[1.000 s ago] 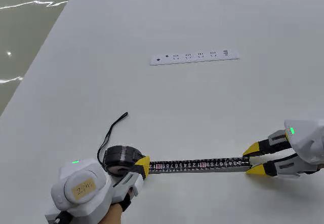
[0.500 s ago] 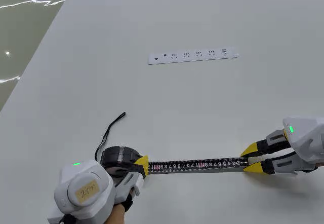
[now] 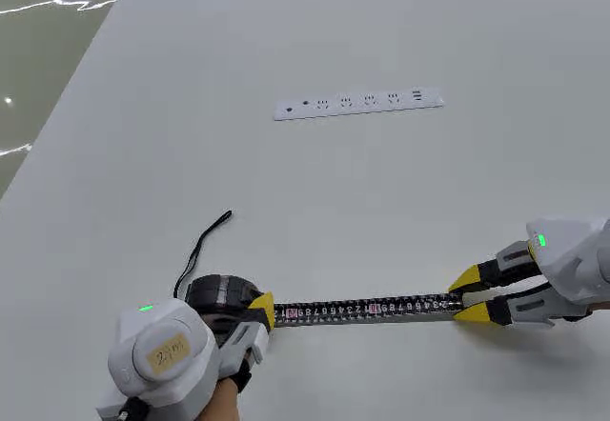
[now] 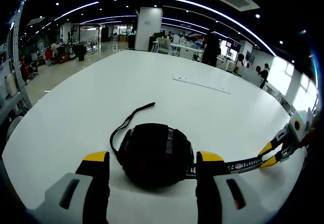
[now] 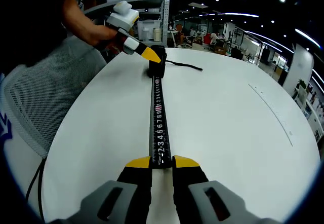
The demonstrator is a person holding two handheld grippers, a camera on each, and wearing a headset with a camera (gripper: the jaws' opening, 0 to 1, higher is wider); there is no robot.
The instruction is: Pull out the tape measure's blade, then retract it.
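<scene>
The tape measure [image 3: 221,295] and its drawn blade [image 3: 362,308] are stretching low across the near bench [image 3: 400,202] from left tool [image 4: 152,158] to right tool [image 3: 468,297], barring that line. A black strap [image 3: 195,250] is trailing just beyond. Farther on, bare surface is running up to the power strip [image 3: 359,103].

Left gripper [image 4: 153,158], right gripper [image 3: 467,297]: white shells; yellow-tipped black jaws.

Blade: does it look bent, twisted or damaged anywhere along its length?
Nothing stands out. The blade lies straight and flat on the table, from the case to the right gripper, which is shut on its end.
</scene>
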